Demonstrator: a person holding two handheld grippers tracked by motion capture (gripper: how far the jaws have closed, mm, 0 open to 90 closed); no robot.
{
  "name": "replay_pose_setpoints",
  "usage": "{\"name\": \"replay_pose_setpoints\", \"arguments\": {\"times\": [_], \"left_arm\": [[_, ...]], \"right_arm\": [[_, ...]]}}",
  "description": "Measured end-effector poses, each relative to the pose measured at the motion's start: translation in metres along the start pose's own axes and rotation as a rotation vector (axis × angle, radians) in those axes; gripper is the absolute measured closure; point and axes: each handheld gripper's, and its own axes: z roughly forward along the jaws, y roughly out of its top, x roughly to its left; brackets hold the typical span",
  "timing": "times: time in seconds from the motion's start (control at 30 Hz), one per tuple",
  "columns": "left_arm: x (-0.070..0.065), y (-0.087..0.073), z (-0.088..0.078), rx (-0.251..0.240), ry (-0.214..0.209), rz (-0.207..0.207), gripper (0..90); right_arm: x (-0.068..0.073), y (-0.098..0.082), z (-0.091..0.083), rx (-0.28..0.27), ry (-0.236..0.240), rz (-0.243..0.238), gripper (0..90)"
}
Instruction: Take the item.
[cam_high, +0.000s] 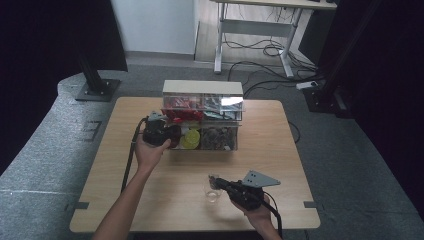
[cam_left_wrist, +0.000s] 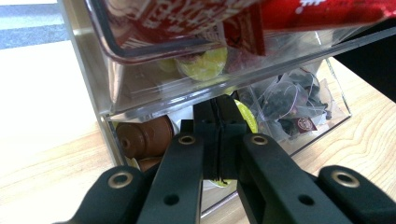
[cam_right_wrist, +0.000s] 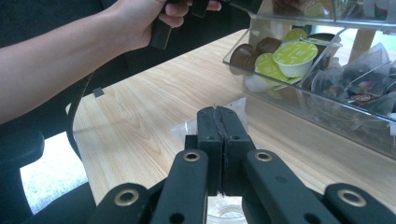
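Left gripper (cam_left_wrist: 218, 112) sits closed at the organizer's (cam_high: 202, 87) lower bin, by the yellow pod (cam_left_wrist: 246, 116); right gripper (cam_right_wrist: 220, 122) pinches a clear wrapper (cam_right_wrist: 187, 127) over the glass (cam_high: 213, 192). Open left before reaching deeper

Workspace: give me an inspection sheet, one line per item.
Surface: wooden table, mostly bare.
Job's things: clear organizer with capsules, tea bags, red packets; small glass near the front edge.
Clutter: nothing seen.
Grippers: left tool shut, at the organizer's lower compartment; right tool shut, at a clear wrapper by the glass.
Cables: one from each tool; more on the floor.
Surroundings: grey floor, desk frame behind.
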Motion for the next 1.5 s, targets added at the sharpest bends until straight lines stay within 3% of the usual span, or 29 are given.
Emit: {"name": "replay_pose_setpoints", "arguments": {"times": [0.37, 0.5, 0.7, 0.9, 1.07, 1.5], "left_arm": [[-0.001, 0.0, 0.0, -0.006, 0.0, -0.002, 88.7], [-0.001, 0.0, 0.0, -0.006, -0.002, -0.001, 88.7], [-0.001, -0.001, 0.0, -0.008, -0.002, 0.001, 88.6], [-0.001, -0.001, -0.001, -0.009, 0.0, 0.003, 88.4], [-0.001, 0.0, -0.001, -0.01, 0.0, 0.002, 88.2], [-0.002, -0.003, -0.002, -0.02, -0.002, 0.001, 86.9]], "right_arm": [[-0.002, -0.006, 0.006, 0.034, 0.008, 0.004, 85.9], [-0.003, -0.008, 0.008, 0.048, 0.002, 0.002, 81.3], [-0.002, -0.009, 0.009, 0.046, -0.023, -0.016, 62.8], [-0.005, -0.006, 0.002, 0.011, -0.06, -0.008, 53.6], [-0.01, -0.004, -0.001, 0.019, -0.079, 0.006, 45.1], [-0.024, -0.004, -0.008, 0.028, -0.122, 0.03, 43.1]]}}
